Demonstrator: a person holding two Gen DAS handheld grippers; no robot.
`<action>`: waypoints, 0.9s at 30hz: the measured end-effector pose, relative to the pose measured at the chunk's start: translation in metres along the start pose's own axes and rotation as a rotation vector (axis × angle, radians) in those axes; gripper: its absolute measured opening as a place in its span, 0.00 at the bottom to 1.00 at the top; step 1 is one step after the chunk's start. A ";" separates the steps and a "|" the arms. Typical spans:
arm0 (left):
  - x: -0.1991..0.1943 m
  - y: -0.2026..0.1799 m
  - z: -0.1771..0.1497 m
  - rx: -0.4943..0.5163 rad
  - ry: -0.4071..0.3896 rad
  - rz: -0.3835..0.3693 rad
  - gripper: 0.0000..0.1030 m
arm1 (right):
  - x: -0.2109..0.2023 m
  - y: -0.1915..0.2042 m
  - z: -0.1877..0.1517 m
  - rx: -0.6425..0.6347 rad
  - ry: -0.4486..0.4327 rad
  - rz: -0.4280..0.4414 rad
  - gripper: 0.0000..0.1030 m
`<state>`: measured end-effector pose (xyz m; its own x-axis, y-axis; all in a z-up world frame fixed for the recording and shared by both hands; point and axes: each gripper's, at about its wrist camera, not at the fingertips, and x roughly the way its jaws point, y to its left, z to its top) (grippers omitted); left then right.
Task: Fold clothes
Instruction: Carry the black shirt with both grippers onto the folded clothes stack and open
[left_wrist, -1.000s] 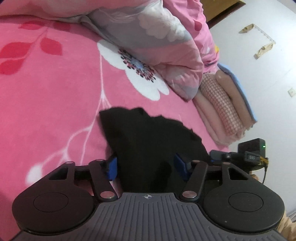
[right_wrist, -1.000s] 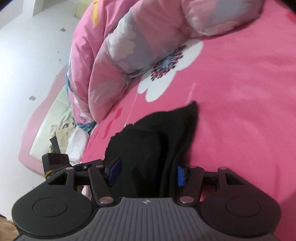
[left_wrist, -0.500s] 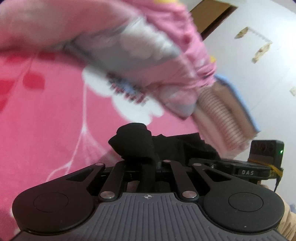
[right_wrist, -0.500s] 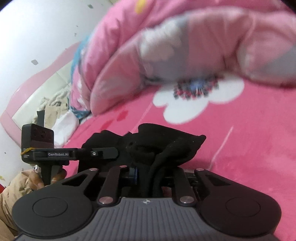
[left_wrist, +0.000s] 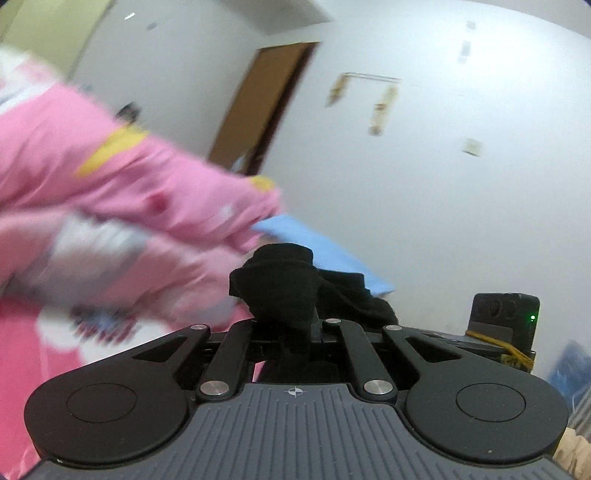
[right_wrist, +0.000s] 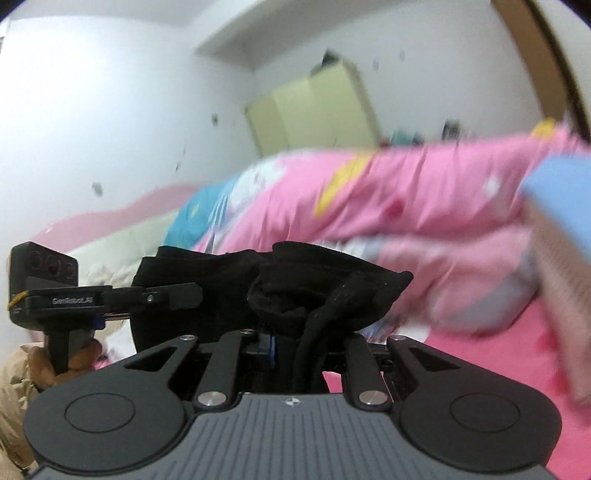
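A black garment (left_wrist: 284, 280) bunches up between the jaws of my left gripper (left_wrist: 291, 328), which is shut on it and raised above the pink bed. In the right wrist view the same black garment (right_wrist: 317, 291) spills over my right gripper (right_wrist: 295, 343), shut on another part of it. The cloth stretches between the two grippers. The left gripper (right_wrist: 122, 295) shows at the left of the right wrist view, held by a hand (right_wrist: 74, 358). The right gripper's body (left_wrist: 506, 321) appears at the right of the left wrist view.
A rumpled pink floral quilt (left_wrist: 110, 221) lies behind the garment on the pink bed sheet (right_wrist: 498, 354). A blue folded cloth (left_wrist: 314, 247) sits on a stack beside it. White walls, a brown door (left_wrist: 266, 107) and a pale yellow wardrobe (right_wrist: 310, 110) stand beyond.
Both grippers closed on the black garment lying on the bed, then lifted it well up and rolled toward level, so the views now face the walls instead of the sheet.
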<state>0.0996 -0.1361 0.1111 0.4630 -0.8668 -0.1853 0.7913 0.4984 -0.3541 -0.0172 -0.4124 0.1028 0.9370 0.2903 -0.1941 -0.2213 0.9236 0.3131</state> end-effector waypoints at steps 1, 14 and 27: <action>0.007 -0.012 0.008 0.021 -0.006 -0.021 0.05 | -0.012 -0.002 0.009 -0.015 -0.034 -0.018 0.15; 0.172 -0.107 0.115 0.100 -0.090 -0.180 0.05 | -0.100 -0.083 0.164 -0.220 -0.290 -0.333 0.15; 0.311 -0.076 0.141 0.029 -0.062 -0.185 0.05 | -0.023 -0.225 0.240 -0.226 -0.210 -0.467 0.15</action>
<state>0.2399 -0.4412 0.2097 0.3318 -0.9413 -0.0623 0.8758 0.3319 -0.3504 0.0757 -0.6872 0.2596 0.9779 -0.1975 -0.0681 0.1997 0.9795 0.0268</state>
